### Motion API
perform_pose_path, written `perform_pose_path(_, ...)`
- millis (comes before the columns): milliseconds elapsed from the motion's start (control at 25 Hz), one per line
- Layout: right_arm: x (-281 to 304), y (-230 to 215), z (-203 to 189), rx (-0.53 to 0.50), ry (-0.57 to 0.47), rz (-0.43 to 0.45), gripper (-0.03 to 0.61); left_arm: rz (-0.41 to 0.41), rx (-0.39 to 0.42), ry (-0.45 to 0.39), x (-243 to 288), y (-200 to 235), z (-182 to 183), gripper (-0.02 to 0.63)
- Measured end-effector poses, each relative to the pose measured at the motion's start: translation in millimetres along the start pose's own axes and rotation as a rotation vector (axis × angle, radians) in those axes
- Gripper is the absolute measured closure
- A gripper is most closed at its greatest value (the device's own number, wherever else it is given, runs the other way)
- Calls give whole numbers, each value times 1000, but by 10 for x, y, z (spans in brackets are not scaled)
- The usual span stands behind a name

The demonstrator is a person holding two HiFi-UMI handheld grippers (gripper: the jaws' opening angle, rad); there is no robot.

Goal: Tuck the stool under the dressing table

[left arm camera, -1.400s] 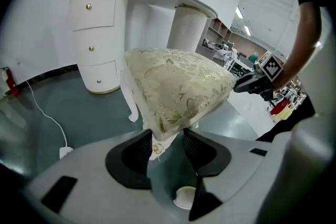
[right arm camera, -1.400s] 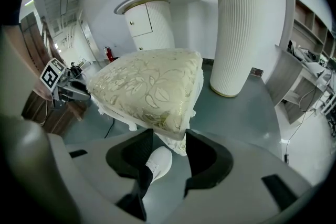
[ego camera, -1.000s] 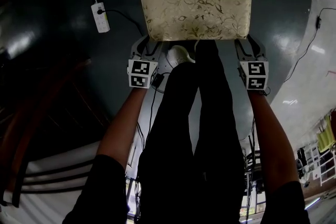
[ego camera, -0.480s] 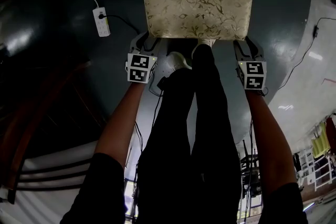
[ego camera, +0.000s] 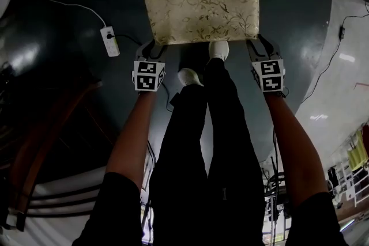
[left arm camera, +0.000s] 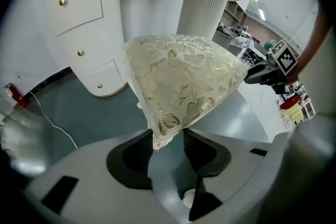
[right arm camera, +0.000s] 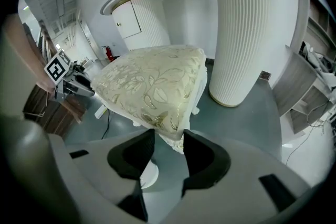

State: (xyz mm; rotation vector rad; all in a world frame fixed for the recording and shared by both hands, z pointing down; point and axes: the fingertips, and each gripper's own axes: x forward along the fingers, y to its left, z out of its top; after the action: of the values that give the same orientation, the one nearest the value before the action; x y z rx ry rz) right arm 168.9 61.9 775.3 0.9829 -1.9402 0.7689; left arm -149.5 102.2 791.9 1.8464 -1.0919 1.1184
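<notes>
The stool [ego camera: 199, 3] stands on the floor [ego camera: 69, 83] before the dressing table [left arm camera: 79, 29]. The left claw [ego camera: 152, 48] is at its near left corner, the right claw [ego camera: 258, 44] at its near right. A power strip [ego camera: 109, 41] lies to its left.

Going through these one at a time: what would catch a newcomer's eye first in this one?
The stool, upholstered in cream-and-gold floral fabric, stands out against the dark floor at the top centre of the head view. The left gripper and right gripper each clamp one of its near corners; the right one's jaws have just been closing on that corner. Beyond it rises the white, fluted dressing table.
</notes>
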Motion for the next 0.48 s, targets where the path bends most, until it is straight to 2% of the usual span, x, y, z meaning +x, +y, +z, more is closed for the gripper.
perform_pose_path(160, -32, -22, -4, -15, 6, 7, 394, 43, -33, 8, 9, -19, 1, 426)
perform_pose_path(480, -12, -20, -17, 36, 18, -28, 399, 47, -24, 47, 35, -3, -4, 426)
